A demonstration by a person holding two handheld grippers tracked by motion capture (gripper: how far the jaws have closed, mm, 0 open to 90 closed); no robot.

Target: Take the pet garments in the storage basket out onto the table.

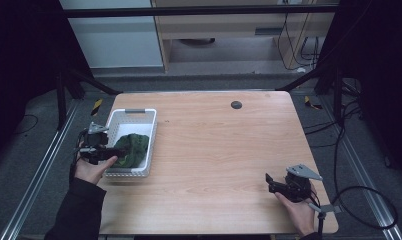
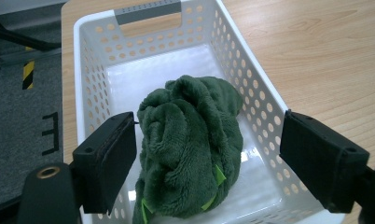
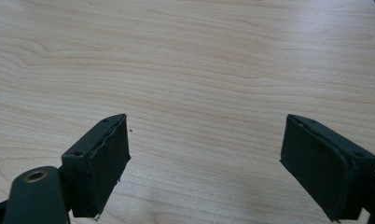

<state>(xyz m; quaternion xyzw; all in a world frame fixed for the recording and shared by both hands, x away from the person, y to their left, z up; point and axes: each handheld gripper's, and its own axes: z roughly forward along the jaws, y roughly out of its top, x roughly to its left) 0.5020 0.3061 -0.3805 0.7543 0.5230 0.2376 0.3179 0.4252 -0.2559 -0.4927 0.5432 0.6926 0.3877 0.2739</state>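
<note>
The green towel (image 2: pixel 190 149) lies bunched in the white basket (image 1: pixel 120 116), at the near end of it, with the far half of the basket floor bare. The basket stands at the counter's (image 1: pixel 214 150) left edge, its long side running away from the person.

Left tongs (image 1: pixel 120 151) sit at the basket's near left corner, tips over the rim and pointing across at the towel. In the left gripper view the jaws stand wide apart on either side of the towel; the left pad (image 2: pixel 112 158) is just beside the cloth, the right one clear of it out by the basket wall. Nothing is gripped. The left hand (image 1: pixel 90 167) holds the tool from below and outside the basket, forearm coming in from the lower left.

Right tongs (image 1: pixel 270 182) hover low near the counter's near right corner, well apart from the basket, pointing left. Jaws open, bare wood between them. The right hand (image 1: pixel 296 207) holds them from behind.
</note>
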